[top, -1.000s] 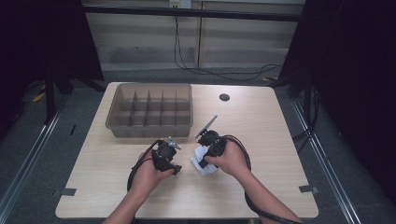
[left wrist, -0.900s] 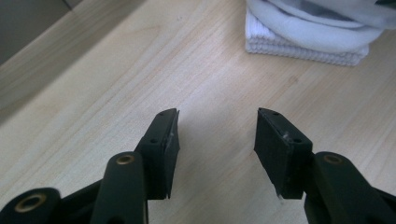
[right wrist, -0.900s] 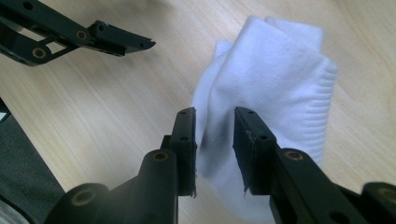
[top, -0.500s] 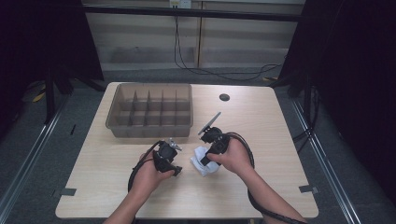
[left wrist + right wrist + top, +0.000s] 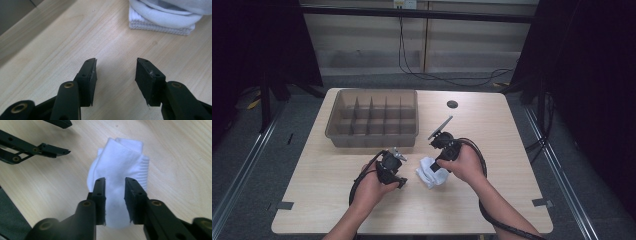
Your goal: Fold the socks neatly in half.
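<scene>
Between the two black pads of the right gripper [image 5: 114, 182], at the lower middle of the right gripper view, a folded white sock [image 5: 120, 165] is pinched across one end; the jaws have just been closing on the fabric, which bulges between them. Beyond the pads the sock runs up the frame, its ribbed cuff edge toward the right and its folded end at the upper middle. In the high view the sock [image 5: 430, 175] lies on the wooden table [image 5: 512, 150] just below the frame's middle, its long axis slanting from upper left to lower right, with the right gripper [image 5: 435, 166] at its upper right side. The left gripper [image 5: 116, 67] has its fingers spread with only bare tabletop between them; the sock's stacked folds are seen at the upper right of its view, apart from the pads.

For the step to go well, all layers should probably be kept caught together and the roll lifted without twisting, so that the fold is not lost. The divided brown bin [image 5: 372, 117] stands in the upper left of the table.
</scene>
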`<action>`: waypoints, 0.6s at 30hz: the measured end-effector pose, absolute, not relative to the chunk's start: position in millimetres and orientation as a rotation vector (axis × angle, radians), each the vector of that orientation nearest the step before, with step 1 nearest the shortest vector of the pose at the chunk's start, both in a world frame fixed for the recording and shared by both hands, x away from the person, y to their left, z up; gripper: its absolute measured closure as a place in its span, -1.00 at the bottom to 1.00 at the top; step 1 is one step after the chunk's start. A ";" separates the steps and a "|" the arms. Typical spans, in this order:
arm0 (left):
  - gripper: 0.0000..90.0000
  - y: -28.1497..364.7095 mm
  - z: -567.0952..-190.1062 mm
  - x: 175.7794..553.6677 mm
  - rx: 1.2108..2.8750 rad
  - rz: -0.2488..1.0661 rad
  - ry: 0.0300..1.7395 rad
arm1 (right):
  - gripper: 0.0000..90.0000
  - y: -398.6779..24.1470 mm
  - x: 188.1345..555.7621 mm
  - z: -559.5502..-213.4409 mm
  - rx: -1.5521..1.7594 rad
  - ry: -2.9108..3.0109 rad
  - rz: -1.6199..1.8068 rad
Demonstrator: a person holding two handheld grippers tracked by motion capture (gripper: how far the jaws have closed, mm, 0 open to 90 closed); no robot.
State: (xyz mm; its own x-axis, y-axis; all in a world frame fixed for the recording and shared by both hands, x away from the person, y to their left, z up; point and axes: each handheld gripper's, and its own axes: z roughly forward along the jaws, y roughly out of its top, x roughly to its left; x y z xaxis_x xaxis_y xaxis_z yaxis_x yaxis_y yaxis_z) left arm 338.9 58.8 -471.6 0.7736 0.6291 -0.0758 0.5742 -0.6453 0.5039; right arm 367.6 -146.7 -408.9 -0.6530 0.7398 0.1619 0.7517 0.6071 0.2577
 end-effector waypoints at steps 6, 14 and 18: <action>0.15 59.3 -469.9 339.4 2.451 0.171 0.887 | 0.75 -141.1 368.5 -421.6 -1.250 -2.742 -0.461; 0.14 60.5 -471.0 340.4 2.456 0.148 0.890 | 0.84 -125.1 364.4 -444.9 -1.189 -2.764 -0.430; 0.14 60.6 -470.6 340.4 2.455 0.147 0.894 | 0.83 -125.6 363.8 -444.9 -1.189 -2.763 -0.439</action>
